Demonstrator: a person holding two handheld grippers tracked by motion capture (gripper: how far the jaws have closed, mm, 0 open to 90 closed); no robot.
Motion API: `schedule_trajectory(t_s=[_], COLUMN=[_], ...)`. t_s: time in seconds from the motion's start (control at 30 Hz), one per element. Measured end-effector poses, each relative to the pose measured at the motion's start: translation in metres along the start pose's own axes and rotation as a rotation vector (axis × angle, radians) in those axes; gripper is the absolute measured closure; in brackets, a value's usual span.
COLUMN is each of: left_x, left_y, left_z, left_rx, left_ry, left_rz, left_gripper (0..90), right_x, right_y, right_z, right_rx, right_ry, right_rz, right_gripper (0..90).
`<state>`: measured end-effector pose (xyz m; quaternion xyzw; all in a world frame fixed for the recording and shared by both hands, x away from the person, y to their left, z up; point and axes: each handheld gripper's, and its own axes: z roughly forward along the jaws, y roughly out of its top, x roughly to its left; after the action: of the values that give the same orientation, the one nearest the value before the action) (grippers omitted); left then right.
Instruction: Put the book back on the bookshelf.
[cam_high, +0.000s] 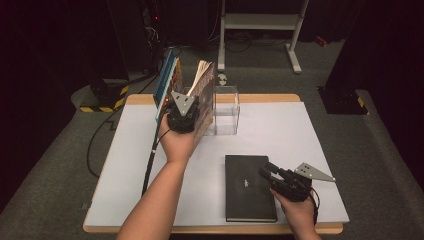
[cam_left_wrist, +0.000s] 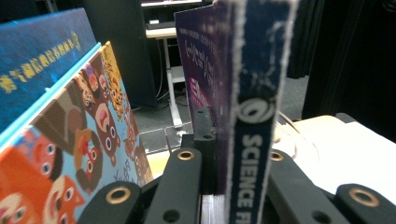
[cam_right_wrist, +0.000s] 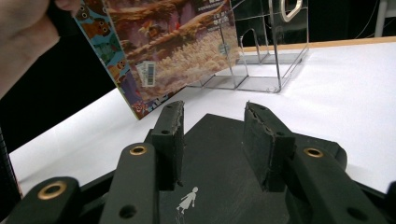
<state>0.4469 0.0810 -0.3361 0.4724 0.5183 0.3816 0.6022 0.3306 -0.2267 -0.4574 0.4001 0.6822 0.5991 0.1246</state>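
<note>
Dim room, white tabletop (cam_high: 320, 130) on grey carpet; left gripper (cam_high: 182, 116) far left, jaws clamped on spine edge of science-fiction paperback (cam_left_wrist: 252, 93), held upright and tilted beside clear acrylic rack (cam_high: 226, 110); blue hardback (cam_high: 164, 82) and cartoon-cover book (cam_left_wrist: 79, 140) leaning just left of it; right gripper (cam_high: 272, 176) near right, jaws partly apart, resting over black book (cam_high: 249, 187) lying flat, nothing pinched. Judged step: standing paperback into rack; best done by keeping grip low on spine, squaring book upright, easing bottom edge between dividers before release; risk of neighbouring books toppling.
</note>
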Motion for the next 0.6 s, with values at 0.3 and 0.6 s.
schedule_trajectory(t_s=[0.3,0.6], left_x=[0.002,0.002], left_y=[-0.001,-0.005], left_z=[0.020,0.042], left_rx=[-0.034,-0.040], left_ry=[0.024,0.035], left_rz=[0.013,0.011], left_gripper=[83.8,83.8], right_x=[0.001,0.002], right_y=[-0.001,-0.002], right_z=[0.000,0.002], right_rx=[0.004,0.007], right_ry=[0.004,0.009], right_rz=[-0.006,-0.007], right_gripper=[58.1,58.1])
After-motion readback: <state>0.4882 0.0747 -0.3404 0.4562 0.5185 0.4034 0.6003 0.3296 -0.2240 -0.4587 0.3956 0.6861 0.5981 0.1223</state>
